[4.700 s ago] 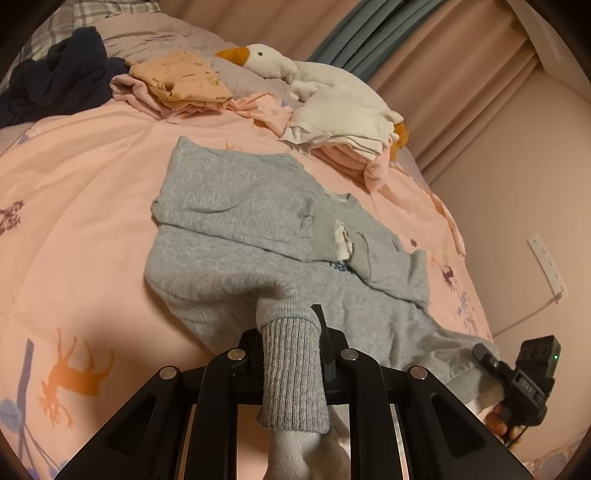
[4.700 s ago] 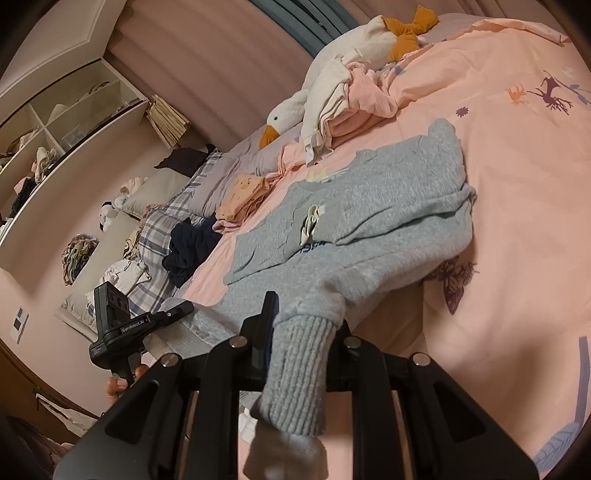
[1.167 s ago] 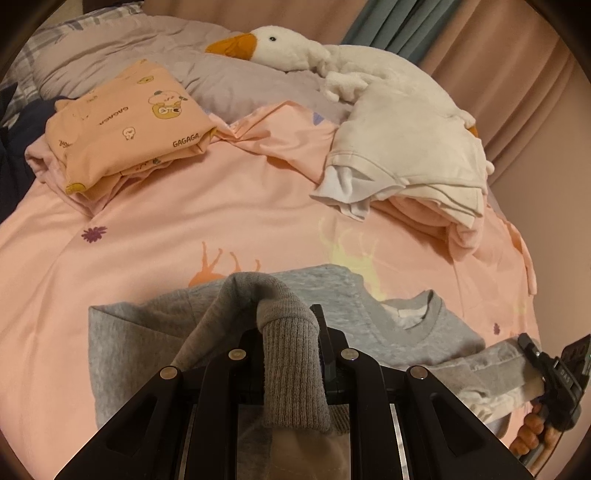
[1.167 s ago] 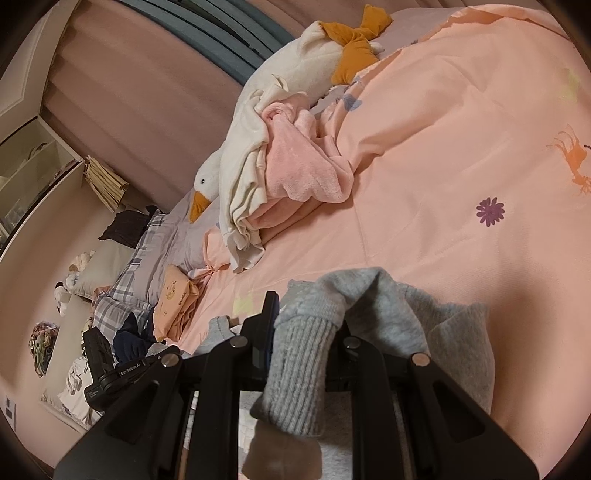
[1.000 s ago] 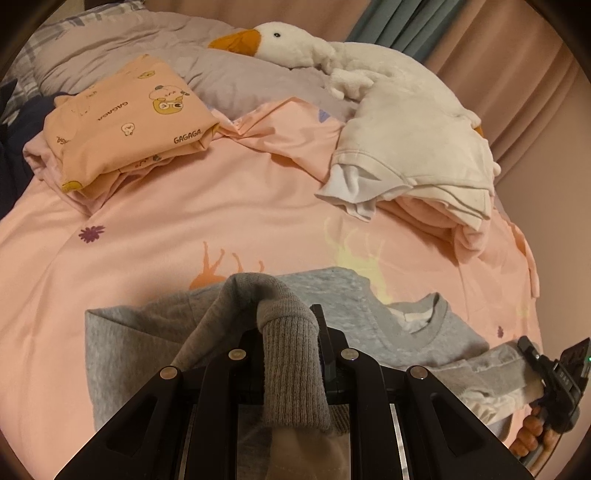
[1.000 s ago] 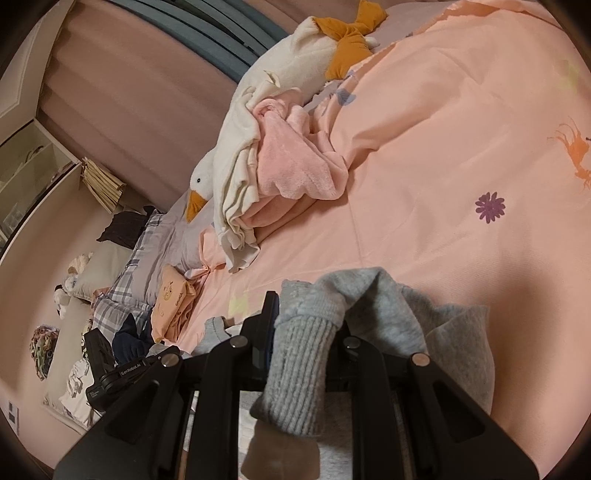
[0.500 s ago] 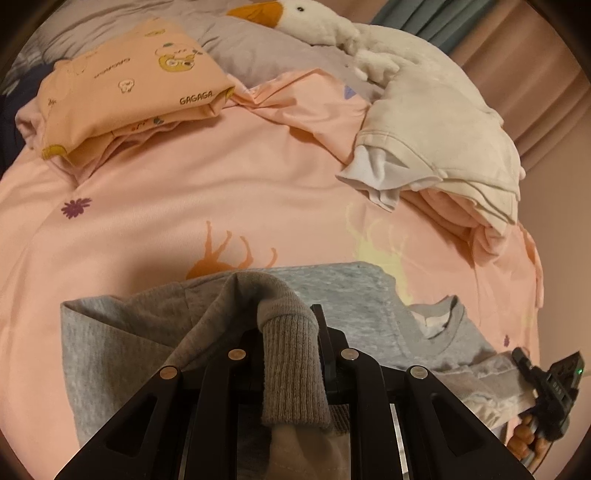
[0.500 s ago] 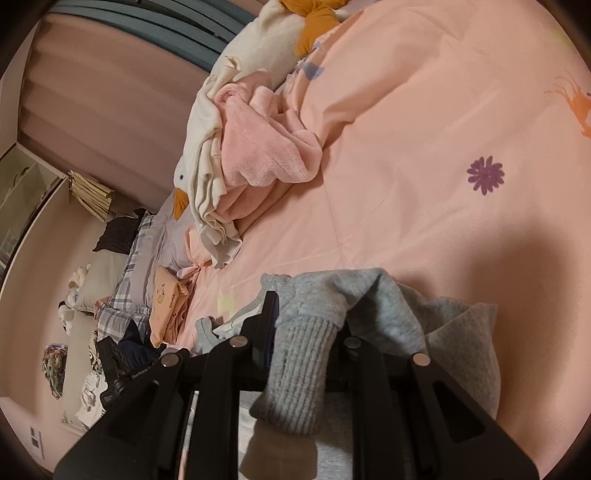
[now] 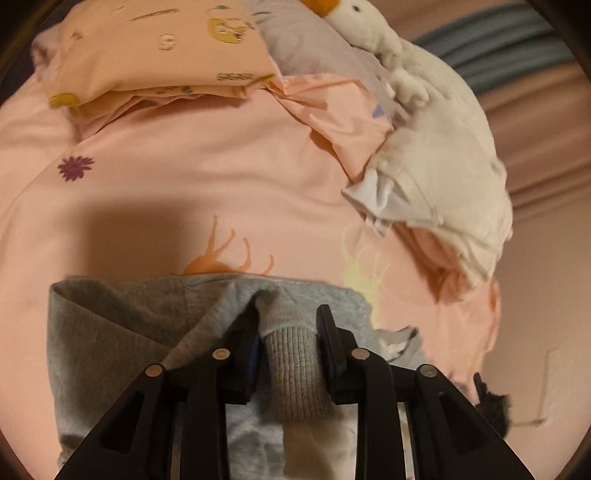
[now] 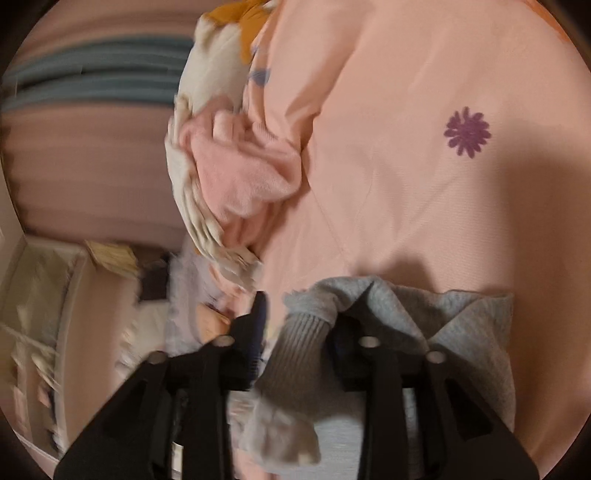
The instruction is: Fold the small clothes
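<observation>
A grey sweatshirt [image 9: 110, 332] lies folded on the pink duvet [image 9: 184, 166], its sleeves pulled up over the body. In the left wrist view my left gripper [image 9: 288, 325] has a ribbed grey cuff [image 9: 291, 369] between its fingers. The jaws are opening and the cuff sits slack. In the right wrist view the sweatshirt [image 10: 472, 325] is at the lower right. My right gripper [image 10: 301, 314] is opening too, with the other cuff [image 10: 295, 354] between the jaws and a clear gap on the left side. A dark blur low on the right of the left wrist view is the right gripper [image 9: 491, 402].
Beyond the sweatshirt lie a folded orange printed garment [image 9: 159, 48], a white goose plush [image 9: 369, 26] and a white garment [image 9: 443, 177] over pink fleece [image 10: 240, 173]. Curtains hang behind the bed. A blurred shelf [image 10: 37, 295] stands at the left of the right wrist view.
Both grippers rolled and sank toward the bed, laying the sleeves on the sweatshirt. Both pairs of jaws, shut on the cuffs before, now stand wider around them.
</observation>
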`<state>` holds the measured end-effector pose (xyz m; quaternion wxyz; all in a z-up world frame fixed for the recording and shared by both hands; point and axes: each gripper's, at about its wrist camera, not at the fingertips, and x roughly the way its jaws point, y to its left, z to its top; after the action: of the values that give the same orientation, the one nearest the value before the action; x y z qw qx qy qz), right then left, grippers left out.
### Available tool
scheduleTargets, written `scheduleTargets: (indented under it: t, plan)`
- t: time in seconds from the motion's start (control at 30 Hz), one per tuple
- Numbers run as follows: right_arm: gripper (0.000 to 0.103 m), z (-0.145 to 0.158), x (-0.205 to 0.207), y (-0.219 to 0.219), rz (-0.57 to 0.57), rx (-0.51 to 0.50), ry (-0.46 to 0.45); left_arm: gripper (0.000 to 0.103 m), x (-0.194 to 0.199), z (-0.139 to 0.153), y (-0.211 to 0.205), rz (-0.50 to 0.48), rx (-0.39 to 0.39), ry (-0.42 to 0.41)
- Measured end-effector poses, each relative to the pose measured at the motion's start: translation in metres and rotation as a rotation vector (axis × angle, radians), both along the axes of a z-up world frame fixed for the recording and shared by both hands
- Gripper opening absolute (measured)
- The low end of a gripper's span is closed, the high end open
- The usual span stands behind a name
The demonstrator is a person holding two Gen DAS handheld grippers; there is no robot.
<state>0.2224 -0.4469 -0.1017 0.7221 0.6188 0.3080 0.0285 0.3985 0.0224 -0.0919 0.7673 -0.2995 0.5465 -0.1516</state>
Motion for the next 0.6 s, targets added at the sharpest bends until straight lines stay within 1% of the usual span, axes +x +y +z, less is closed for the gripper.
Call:
scheduleTargets:
  t: [0.03, 0.07, 0.1, 0.17, 0.2, 0.27, 0.3, 0.33, 0.37, 0.4, 0.43, 0.47, 0.5, 0.6]
  plan:
    - [0.057, 0.001, -0.002, -0.004, -0.027, 0.042, -0.011, 0.039, 0.000, 0.004, 0.005, 0.020, 0.006, -0.012]
    - [0.058, 0.003, -0.003, -0.008, -0.044, 0.066, -0.022, 0.045, 0.000, 0.010, 0.010, 0.048, 0.015, -0.031]
    - [0.058, 0.007, -0.003, -0.010, -0.046, 0.070, -0.028, 0.046, 0.000, 0.015, 0.017, 0.079, 0.003, -0.055]
    - [0.060, 0.015, -0.001, -0.013, -0.058, 0.050, -0.044, 0.046, 0.001, 0.025, 0.034, 0.132, -0.077, -0.101]
    - [0.061, 0.019, -0.001, -0.014, -0.064, 0.049, -0.063, 0.046, 0.001, 0.027, 0.040, 0.153, -0.084, -0.107]
    - [0.062, 0.020, -0.001, -0.017, -0.076, 0.067, -0.074, 0.046, 0.002, 0.031, 0.045, 0.185, -0.049, -0.110]
    - [0.062, 0.020, -0.002, -0.016, -0.082, 0.064, -0.062, 0.046, 0.000, 0.031, 0.048, 0.189, -0.054, -0.119]
    - [0.064, 0.020, -0.003, -0.016, -0.089, 0.061, -0.066, 0.046, -0.003, 0.029, 0.051, 0.182, -0.079, -0.118]
    - [0.064, 0.021, -0.004, -0.016, -0.094, 0.059, -0.085, 0.046, -0.006, 0.028, 0.054, 0.180, -0.086, -0.112]
    - [0.065, 0.022, -0.007, -0.017, -0.099, 0.048, -0.101, 0.046, -0.009, 0.027, 0.055, 0.176, -0.070, -0.112]
    - [0.065, 0.024, -0.011, -0.017, -0.108, 0.021, -0.100, 0.046, -0.014, 0.027, 0.056, 0.159, -0.021, -0.117]
    - [0.065, 0.028, -0.016, -0.019, -0.117, -0.016, -0.068, 0.046, -0.019, 0.027, 0.055, 0.141, 0.029, -0.120]
    - [0.065, 0.034, -0.023, -0.019, -0.127, -0.086, -0.036, 0.046, -0.027, 0.026, 0.051, 0.104, 0.102, -0.127]
    - [0.064, 0.060, -0.040, -0.006, -0.092, -0.302, -0.066, 0.046, -0.051, 0.025, 0.038, -0.008, 0.243, -0.186]
